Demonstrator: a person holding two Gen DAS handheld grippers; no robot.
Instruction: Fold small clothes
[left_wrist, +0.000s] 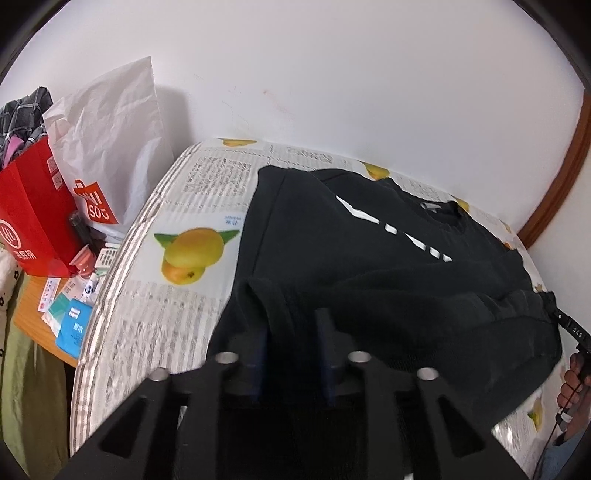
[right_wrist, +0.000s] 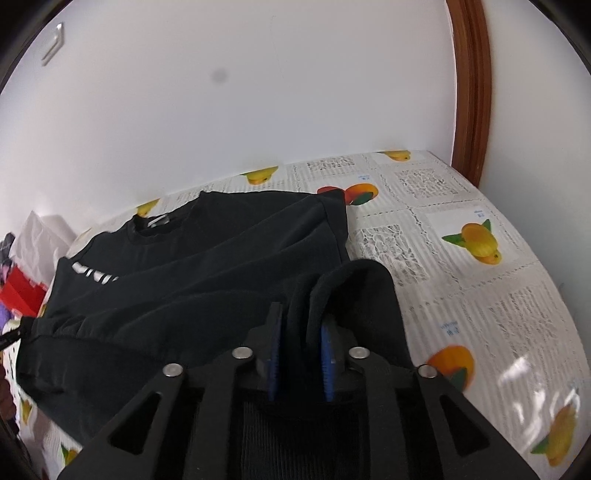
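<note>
Black sweatshirt (left_wrist: 369, 258) on table w/ fruit-print cloth (right_wrist: 461, 266) looks soft, floppy (prob. mid-weight): left hand-held gripper (left_wrist: 291, 332) & right hand-held gripper (right_wrist: 301, 339) each pinch a hem corner, best hold.

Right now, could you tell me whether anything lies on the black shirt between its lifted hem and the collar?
Nothing visible does. Both the left gripper and right gripper pinch the hem of the black shirt, and only bare fabric lies ahead to the collar.

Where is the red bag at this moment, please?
In the left wrist view, the red bag stands at the far left, beside the table, in front of a white Uniqlo bag.
</note>
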